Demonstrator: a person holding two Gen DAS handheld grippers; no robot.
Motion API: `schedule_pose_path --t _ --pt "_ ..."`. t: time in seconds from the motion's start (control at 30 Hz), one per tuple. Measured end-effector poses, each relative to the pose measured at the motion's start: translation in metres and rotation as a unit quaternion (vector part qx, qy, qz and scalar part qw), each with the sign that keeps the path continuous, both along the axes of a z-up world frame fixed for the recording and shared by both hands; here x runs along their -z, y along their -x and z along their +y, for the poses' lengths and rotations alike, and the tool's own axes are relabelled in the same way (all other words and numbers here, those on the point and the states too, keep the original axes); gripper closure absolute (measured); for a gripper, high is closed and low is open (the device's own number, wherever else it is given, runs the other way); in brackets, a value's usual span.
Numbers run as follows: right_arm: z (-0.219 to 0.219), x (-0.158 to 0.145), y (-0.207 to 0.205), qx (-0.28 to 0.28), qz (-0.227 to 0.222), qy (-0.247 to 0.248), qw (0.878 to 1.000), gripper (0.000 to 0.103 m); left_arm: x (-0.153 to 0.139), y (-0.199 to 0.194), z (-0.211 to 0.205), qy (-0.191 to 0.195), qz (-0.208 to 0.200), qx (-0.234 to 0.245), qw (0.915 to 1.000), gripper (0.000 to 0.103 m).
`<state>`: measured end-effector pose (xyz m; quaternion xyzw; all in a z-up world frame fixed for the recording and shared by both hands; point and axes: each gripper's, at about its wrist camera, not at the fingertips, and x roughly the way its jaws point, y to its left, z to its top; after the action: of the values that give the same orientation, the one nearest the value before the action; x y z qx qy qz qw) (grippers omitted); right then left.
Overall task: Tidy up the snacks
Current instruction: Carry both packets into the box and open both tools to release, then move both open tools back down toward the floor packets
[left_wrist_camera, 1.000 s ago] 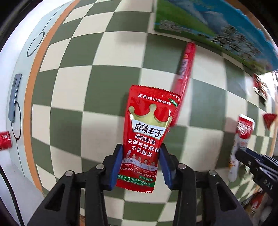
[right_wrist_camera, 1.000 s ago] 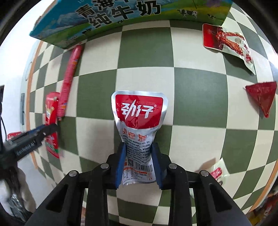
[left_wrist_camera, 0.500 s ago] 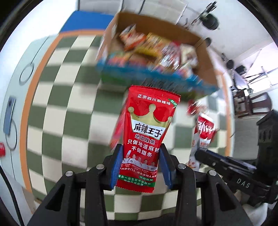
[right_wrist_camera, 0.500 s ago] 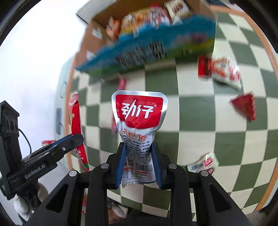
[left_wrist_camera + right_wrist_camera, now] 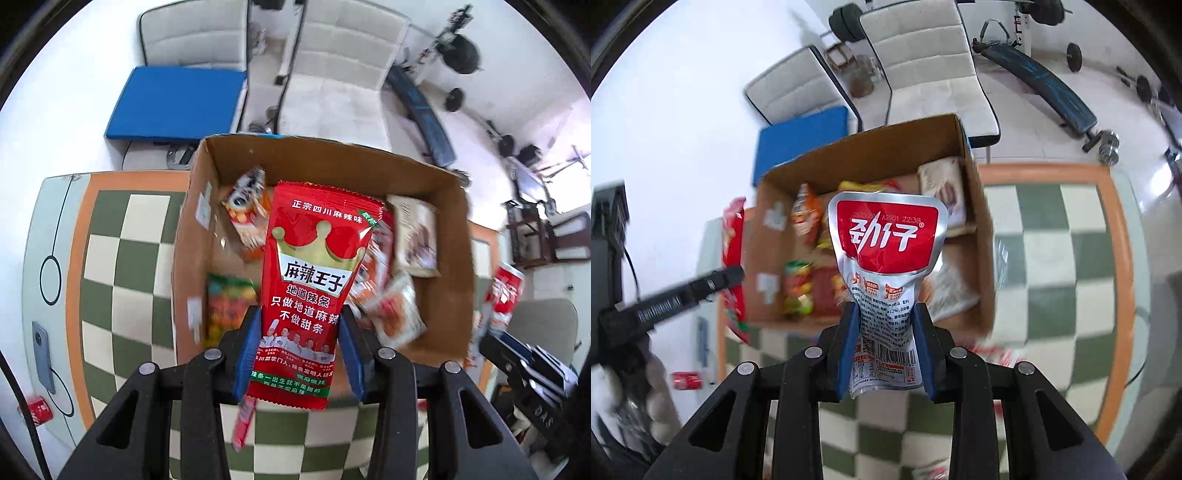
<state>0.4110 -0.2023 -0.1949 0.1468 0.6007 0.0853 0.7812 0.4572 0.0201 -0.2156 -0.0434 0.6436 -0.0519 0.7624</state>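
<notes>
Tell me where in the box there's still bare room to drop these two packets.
Bare cardboard shows along the far wall of the cardboard box and at its left wall, between the orange packet and the green packet. The middle and right side are crowded with overlapping snack packets.

I count two grippers, the left gripper (image 5: 299, 347) and the right gripper (image 5: 884, 345), each with one packet clamped in it: one red packet (image 5: 314, 273) and one silver packet (image 5: 886, 258). I see one cardboard box (image 5: 192, 236) on one checkered table (image 5: 122, 258); the snacks inside are too blurred to count. Behind it I count two white chairs (image 5: 343, 55), one blue pad (image 5: 177, 101), and one grey phone (image 5: 42, 354).
</notes>
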Motion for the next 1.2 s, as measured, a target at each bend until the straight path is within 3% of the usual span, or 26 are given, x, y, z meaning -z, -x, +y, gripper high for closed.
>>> schedule_pose_path --t 0.27,0.37,0.43,0.47,0.5,0.53,0.63,0.7,0.9,1.2 --pt "-0.005 0.054 -0.063 0.003 0.046 0.048 0.998 0.068 0.056 -0.053 0.008 -0.068 0.065 -0.006 0.9956 0.062" --pt "-0.004 0.07 -0.075 0.006 0.065 0.057 0.996 0.057 0.076 -0.06 0.012 -0.062 0.094 -0.006 0.9936 0.06" --pt "-0.006 0.076 -0.079 0.013 0.071 0.053 0.996 0.045 0.084 -0.061 0.015 -0.062 0.105 -0.012 0.9925 0.059" --pt "-0.005 0.076 -0.08 0.011 0.069 0.054 0.996 0.039 0.085 -0.06 0.015 -0.062 0.103 -0.01 0.9927 0.053" --pt "-0.003 0.075 -0.081 0.008 0.066 0.064 0.996 0.023 0.087 -0.06 0.015 -0.062 0.104 -0.008 0.9926 0.049" --pt "-0.001 0.073 -0.08 0.007 0.063 0.071 0.995 0.02 0.087 -0.058 0.014 -0.063 0.103 -0.009 0.9927 0.04" --pt "0.001 0.072 -0.081 0.006 0.063 0.066 0.996 0.019 0.082 -0.052 0.014 -0.063 0.095 -0.014 0.9934 0.025" --pt "0.004 0.07 -0.081 0.0 0.061 0.067 0.996 0.019 0.078 -0.048 0.013 -0.058 0.092 -0.016 0.9939 0.023" --pt "0.014 0.057 -0.072 -0.01 0.043 0.07 0.997 0.013 0.054 -0.028 0.001 -0.041 0.067 0.007 0.9969 0.023" --pt "0.013 0.026 -0.031 -0.043 -0.021 0.01 0.999 0.011 -0.015 0.031 -0.021 -0.059 -0.078 0.029 0.9948 0.023"
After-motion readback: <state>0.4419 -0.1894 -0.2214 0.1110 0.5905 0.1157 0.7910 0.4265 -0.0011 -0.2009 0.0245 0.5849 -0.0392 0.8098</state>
